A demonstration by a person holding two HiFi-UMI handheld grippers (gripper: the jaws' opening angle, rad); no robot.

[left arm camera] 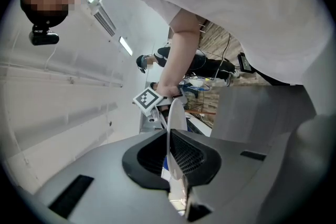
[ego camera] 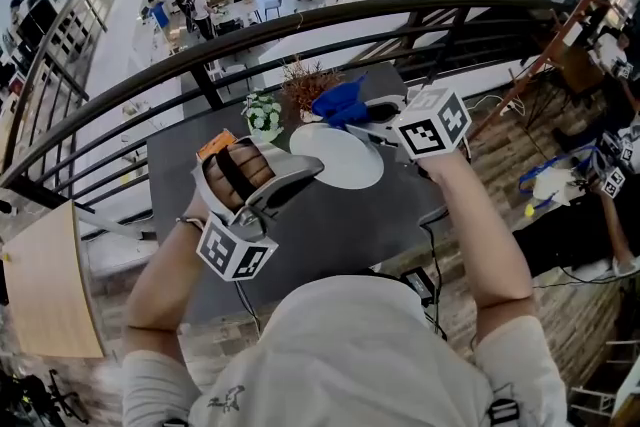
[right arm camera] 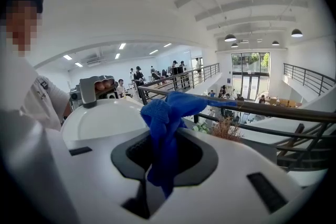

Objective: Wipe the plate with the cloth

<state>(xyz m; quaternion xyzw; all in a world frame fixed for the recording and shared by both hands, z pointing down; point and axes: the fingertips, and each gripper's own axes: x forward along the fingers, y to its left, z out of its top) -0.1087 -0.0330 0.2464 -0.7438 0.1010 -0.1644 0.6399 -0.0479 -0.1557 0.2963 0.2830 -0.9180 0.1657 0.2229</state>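
A person stood at a dark table [ego camera: 330, 235] beside a curved black railing [ego camera: 300, 20], holding a gripper in each hand. The left gripper [ego camera: 300, 173] had its jaws almost together, clamped on the near rim of a white plate [ego camera: 345, 157]. In the left gripper view the plate showed edge-on, a thin white line pinched between the two pads. In the head view the plate's face was turned upward over the middle of the table — whether it rested on the surface could not be told. The right gripper [ego camera: 352, 120] had its jaws closed on a blue cloth [ego camera: 338, 100], which bunched out past the jaw tips and hung down between them. The cloth sat at the plate's far rim — contact was unclear. Near the table's far edge stood a small pot of white flowers [ego camera: 263, 113] and a clump of dried reddish stems [ego camera: 305, 80].
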